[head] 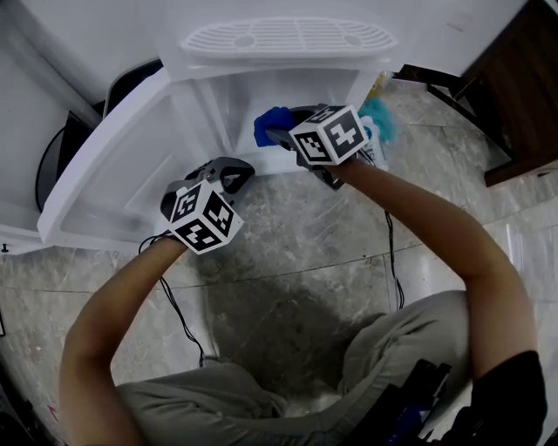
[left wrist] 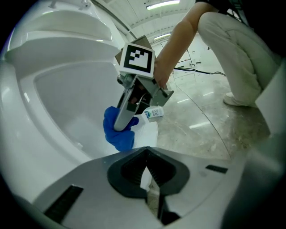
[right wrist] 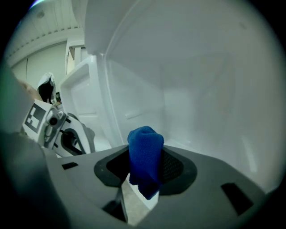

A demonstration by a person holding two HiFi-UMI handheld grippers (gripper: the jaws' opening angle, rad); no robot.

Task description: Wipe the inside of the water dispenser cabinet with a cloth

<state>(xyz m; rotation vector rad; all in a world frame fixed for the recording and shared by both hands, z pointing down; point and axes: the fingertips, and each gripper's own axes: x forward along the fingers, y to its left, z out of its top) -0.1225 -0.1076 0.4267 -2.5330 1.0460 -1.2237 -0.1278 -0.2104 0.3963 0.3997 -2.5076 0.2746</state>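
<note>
**Blue cloth at the cabinet mouth, left tool shut beside the door**

Your right tool (head: 277, 136) is clamped on a blue terry cloth (right wrist: 145, 154). The cloth is folded into a wad that stands up past the tool's tips. The tool sits at the open front of the white plastic water dispenser cabinet (head: 218, 100), with the cloth just inside the opening, low down. You cannot tell from here whether the cloth touches the inner wall.

Your left tool (head: 234, 171) has its jaws pressed together. It hangs near the lower edge of the open white cabinet door (head: 105, 157), which swings out to your left.

Inside, the cabinet is smooth, glossy white plastic with moulded ridges along the walls. A slotted white drip tray (head: 288, 37) lies above the opening.

The dispenser stands on polished grey marbled floor tiles (head: 296, 253) that mirror the lights. Black cables (head: 174, 305) trail across the tiles. By the cabinet's right side are a small white bottle with a blue label (left wrist: 154, 112) and a teal fluffy thing (head: 380, 118). Dark brown wooden furniture (head: 514, 87) stands further right. Long strip lights (left wrist: 161, 4) run along the white ceiling.
</note>
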